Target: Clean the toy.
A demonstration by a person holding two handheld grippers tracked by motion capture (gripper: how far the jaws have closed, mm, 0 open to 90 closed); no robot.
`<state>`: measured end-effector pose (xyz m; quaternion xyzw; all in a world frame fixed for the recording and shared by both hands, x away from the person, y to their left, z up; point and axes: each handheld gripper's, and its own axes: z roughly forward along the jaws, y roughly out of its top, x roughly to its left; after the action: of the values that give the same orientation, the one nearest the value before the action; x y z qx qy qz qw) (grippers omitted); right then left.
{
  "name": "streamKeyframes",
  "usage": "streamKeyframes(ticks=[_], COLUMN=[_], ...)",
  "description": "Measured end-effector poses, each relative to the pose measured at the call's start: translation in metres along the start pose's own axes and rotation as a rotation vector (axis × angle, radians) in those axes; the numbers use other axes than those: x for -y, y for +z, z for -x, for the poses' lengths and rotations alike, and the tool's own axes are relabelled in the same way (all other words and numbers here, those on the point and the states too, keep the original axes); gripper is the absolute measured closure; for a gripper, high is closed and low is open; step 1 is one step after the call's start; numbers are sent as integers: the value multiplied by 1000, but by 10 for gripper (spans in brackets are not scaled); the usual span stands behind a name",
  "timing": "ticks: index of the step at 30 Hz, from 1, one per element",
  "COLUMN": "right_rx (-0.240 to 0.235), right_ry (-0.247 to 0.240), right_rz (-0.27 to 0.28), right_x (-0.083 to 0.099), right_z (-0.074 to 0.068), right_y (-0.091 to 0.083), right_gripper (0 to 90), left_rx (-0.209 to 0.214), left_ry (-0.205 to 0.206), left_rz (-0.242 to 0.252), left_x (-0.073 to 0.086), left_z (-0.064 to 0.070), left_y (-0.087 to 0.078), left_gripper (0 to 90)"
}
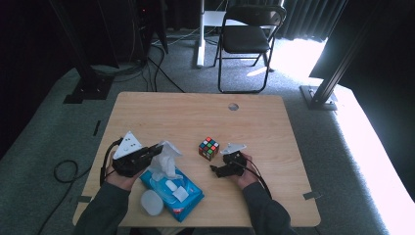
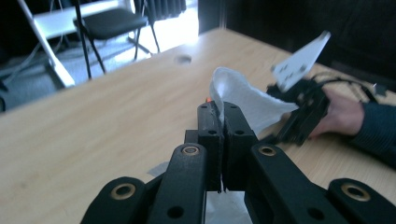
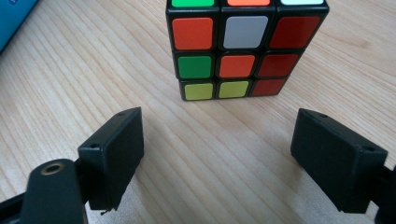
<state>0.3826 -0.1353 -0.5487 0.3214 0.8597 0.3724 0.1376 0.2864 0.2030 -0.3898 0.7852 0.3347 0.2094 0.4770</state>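
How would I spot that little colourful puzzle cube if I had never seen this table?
Start at the light wooden table and look right of the blue wet-wipe pack. Just ahead of the open right gripper sits the black-framed puzzle cube, the only thing there chequered in small coloured squares.

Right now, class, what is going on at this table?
A person sits at a wooden table with a hand-held gripper in each hand. The left hand-held gripper is shut on a white wipe, drawn up from a blue wipe pack whose round lid is flipped open. The right hand-held gripper is open, low over the table, pointed at a Rubik's cube just ahead of its jaws and not touching it.
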Motion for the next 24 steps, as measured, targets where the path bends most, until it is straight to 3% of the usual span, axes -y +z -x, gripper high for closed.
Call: streamKeyframes(ticks=[8,15,20,24], right_rx=[0,0,0,0], right_ry=[1,-1,0,0], right_rz=[1,2,1,1], right_x=[0,0,0,0], right_z=[0,0,0,0], right_y=[0,0,0,0], right_gripper=[170,170,170,170], left_rx=[8,-10,-9,0], left_ry=[-93,-122,-114,-128], left_rz=[-117,-183,-206,-189], left_x=[44,66,72,71], left_z=[-18,-21,-17,-15], left_y=[28,37,35,30], left_gripper=[876,849,712,599])
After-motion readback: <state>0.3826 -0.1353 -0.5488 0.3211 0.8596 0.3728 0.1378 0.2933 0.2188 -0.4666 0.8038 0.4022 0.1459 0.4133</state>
